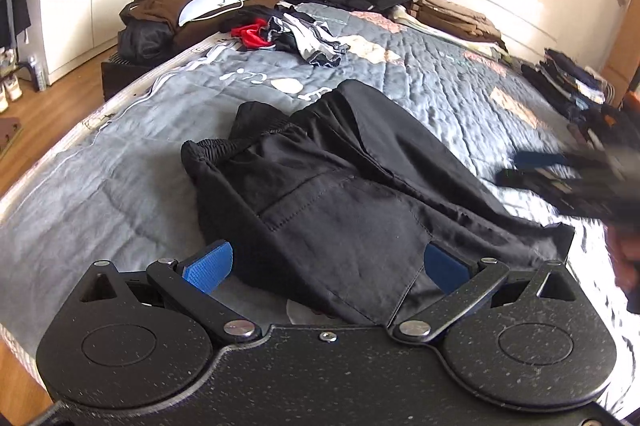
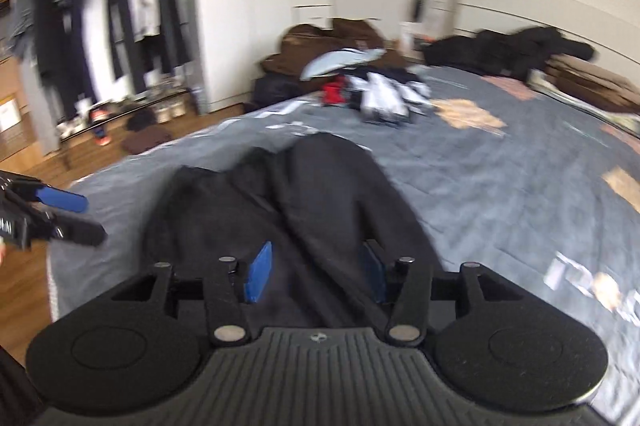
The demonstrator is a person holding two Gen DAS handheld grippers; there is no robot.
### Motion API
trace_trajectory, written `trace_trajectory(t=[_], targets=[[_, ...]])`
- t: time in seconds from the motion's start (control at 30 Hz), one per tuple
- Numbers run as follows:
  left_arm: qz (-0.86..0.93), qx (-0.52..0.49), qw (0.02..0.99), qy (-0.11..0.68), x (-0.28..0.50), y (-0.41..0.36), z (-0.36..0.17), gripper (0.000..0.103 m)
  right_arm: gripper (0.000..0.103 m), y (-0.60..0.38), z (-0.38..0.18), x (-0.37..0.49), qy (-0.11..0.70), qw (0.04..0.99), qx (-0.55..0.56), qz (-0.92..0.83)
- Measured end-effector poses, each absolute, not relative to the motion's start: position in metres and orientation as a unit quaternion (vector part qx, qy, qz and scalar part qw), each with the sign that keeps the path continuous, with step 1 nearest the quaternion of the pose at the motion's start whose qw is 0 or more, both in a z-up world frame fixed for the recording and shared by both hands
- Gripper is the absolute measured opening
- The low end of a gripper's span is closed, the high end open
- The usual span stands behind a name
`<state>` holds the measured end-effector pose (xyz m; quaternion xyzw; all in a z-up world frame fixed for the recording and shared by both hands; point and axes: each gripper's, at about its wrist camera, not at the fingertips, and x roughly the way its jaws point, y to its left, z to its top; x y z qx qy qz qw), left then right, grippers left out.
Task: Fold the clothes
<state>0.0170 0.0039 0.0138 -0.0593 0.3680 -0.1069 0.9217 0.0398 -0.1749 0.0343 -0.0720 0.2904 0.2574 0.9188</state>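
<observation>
Black cotton shorts lie crumpled near the grey quilted bed's near edge. Left gripper gapes wide, empty; right gripper, blurred, seems half open, gripping nothing.

Motion blur smears the right hand-held gripper; the black trousers' near hem lies hidden beneath the left hand-held gripper.

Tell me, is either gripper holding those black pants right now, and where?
Neither. The left gripper and right gripper both stand open over the black pants, pads apart.
</observation>
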Motion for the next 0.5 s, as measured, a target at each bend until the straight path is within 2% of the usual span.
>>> trace_trajectory(t=[0.17,0.37,0.5], targets=[[-0.087,-0.038,0.932,0.350,0.018,0.004,0.014,0.103,0.061,-0.111,0.035,0.089,0.300,0.894,-0.096,0.318],[-0.058,-0.041,0.951,0.301,0.019,0.007,0.022,0.103,0.062,-0.065,0.026,0.137,0.312,0.878,-0.136,0.338],[-0.046,-0.065,0.952,0.295,0.026,0.010,0.024,0.103,0.062,-0.045,0.016,0.165,0.325,0.871,-0.171,0.327]])
